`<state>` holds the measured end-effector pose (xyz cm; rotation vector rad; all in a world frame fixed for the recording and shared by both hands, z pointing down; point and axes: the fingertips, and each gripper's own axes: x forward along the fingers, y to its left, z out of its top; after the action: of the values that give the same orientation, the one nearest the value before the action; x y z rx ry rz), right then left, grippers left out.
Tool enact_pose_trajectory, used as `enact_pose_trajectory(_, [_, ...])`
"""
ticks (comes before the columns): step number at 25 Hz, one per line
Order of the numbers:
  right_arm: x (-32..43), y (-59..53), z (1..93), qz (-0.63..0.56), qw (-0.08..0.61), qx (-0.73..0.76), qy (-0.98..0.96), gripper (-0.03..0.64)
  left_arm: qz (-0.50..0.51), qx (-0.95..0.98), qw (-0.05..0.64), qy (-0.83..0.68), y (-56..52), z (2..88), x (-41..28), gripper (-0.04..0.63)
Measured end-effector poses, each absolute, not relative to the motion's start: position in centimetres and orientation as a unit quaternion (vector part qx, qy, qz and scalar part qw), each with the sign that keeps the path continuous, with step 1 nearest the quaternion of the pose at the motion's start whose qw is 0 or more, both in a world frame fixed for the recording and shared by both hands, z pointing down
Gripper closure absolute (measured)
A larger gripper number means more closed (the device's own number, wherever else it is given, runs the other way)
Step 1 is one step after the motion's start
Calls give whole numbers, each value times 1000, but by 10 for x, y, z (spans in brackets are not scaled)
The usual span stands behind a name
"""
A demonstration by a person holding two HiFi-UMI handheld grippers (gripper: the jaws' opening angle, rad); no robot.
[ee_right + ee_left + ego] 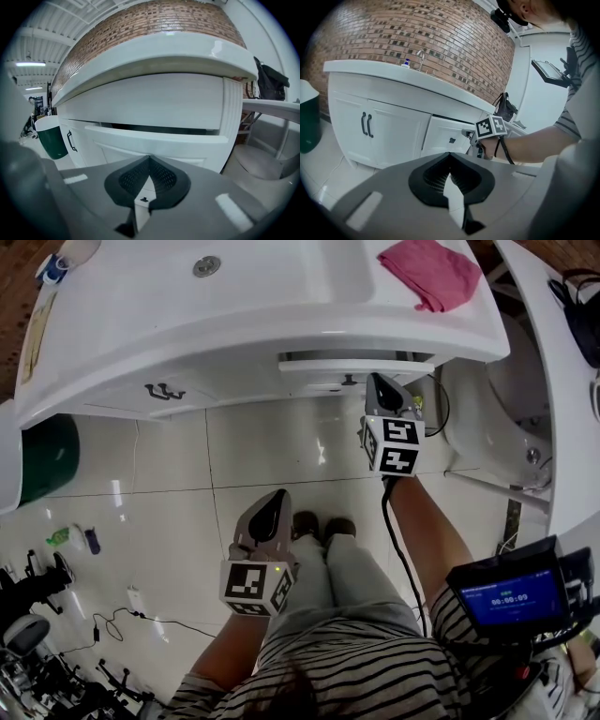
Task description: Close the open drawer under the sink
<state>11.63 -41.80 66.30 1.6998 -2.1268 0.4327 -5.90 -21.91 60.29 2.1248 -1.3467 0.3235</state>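
One drawer [356,365] under the sink [281,282] stands a little way out of the white cabinet. A dark slit shows between its top edge and the counter [141,343] overhang, so the closing is not yet done. The right hand-held gripper [381,392] is up at the drawer's front with its jaws pressed together and nothing between them. In the right gripper view its tips [150,159] point squarely at the drawer front [154,140], with the small dark knob [144,199] visible below them. Whether the tips actually touch the panel cannot be told. The left hand-held gripper [272,512] hangs low over the floor by the person's legs, well apart from the cabinet. Its jaws are likewise brought together and empty, as the left gripper view [450,157] shows. Judging from this, the approach is made and only the push remains: a straight shove until the front sits flush with the neighbouring doors. A pink cloth [431,273] lies on the counter above, clear of the work.
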Motion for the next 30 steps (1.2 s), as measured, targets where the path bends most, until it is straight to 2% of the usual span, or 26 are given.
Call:
enact_pose_trajectory(18, [114,-447,664,160,181,614,-751,617,119,797,294,-514,-229,603,-70,583])
enact_pose_trajectory(26, [115,-449,663,173,152,622,-748,615,121,792,287,-525,-225,597,-77,583])
enact_pose_trajectory(30, [115,-447,662,163,173,617,-750,617,122,789,284,-532,-218,593,-80,583])
